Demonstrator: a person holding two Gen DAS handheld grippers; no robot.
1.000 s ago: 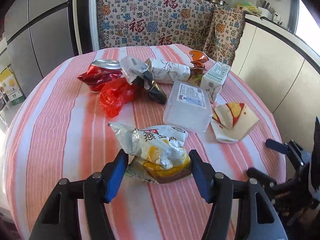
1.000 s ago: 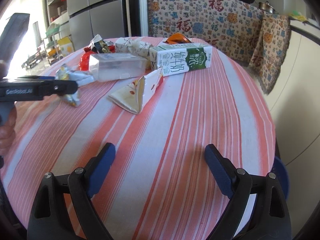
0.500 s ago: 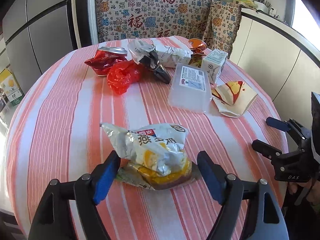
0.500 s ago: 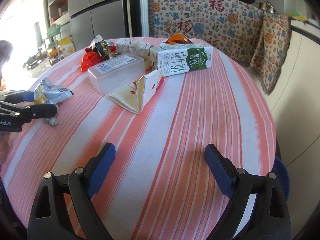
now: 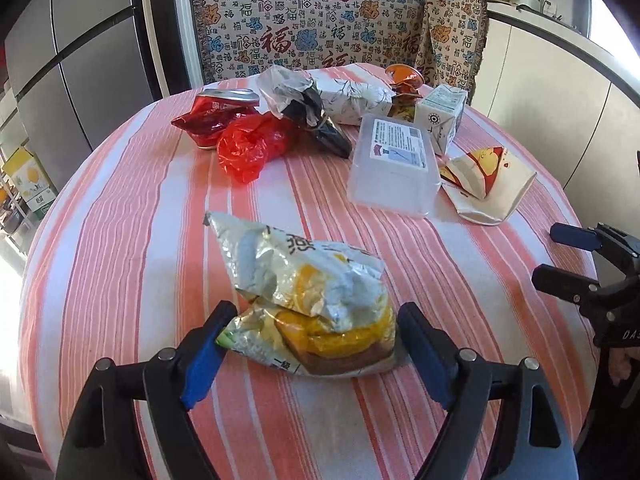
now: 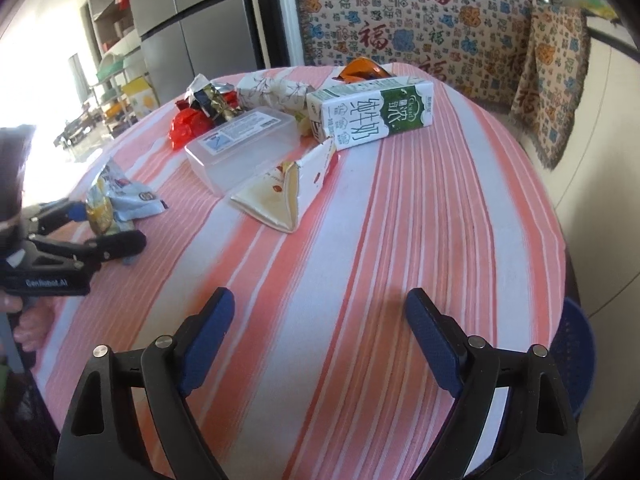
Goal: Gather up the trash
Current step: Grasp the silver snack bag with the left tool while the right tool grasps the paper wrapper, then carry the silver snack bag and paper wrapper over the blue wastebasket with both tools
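Striped tablecloth (image 6: 360, 240) lies bare beside right gripper (image 6: 320, 336), closing.

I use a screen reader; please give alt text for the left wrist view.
The open left gripper straddles a crumpled silver snack bag on a pink-striped round table. Behind it lie a clear plastic box, red bag and milk carton.

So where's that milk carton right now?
In the right wrist view the milk carton lies on its side at the far side of the striped table, behind the clear plastic box and the triangular paper wrapper.
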